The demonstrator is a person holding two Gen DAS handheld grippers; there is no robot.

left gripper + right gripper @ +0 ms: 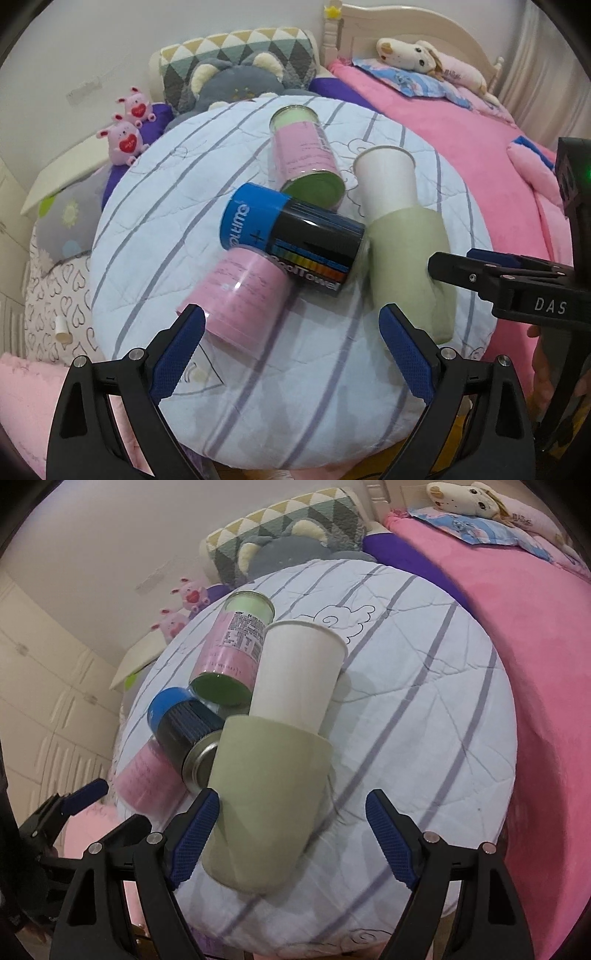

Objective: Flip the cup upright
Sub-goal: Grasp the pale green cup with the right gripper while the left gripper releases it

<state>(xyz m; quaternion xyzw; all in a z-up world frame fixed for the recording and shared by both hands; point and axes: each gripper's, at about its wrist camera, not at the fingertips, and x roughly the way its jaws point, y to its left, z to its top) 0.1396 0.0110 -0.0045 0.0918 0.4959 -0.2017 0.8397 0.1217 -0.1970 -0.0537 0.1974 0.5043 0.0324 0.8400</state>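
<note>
A pale green cup (264, 801) lies on its side on a round quilted cushion (424, 716), with a white paper cup (297, 672) nested in its mouth. Both show in the left wrist view, green (408, 273) and white (388, 181). My right gripper (291, 834) is open, its fingers on either side of the green cup's base end. It shows in the left wrist view (476, 267) at the cup's right side. My left gripper (293, 350) is open and empty, just before the pink canister.
A blue and black canister (295, 240) lies across a pink canister (247, 295), touching the green cup. Another pink canister (304, 155) lies behind. Plush toys (127, 125) and pillows (240, 55) sit at the back. A pink blanket (461, 147) covers the bed at right.
</note>
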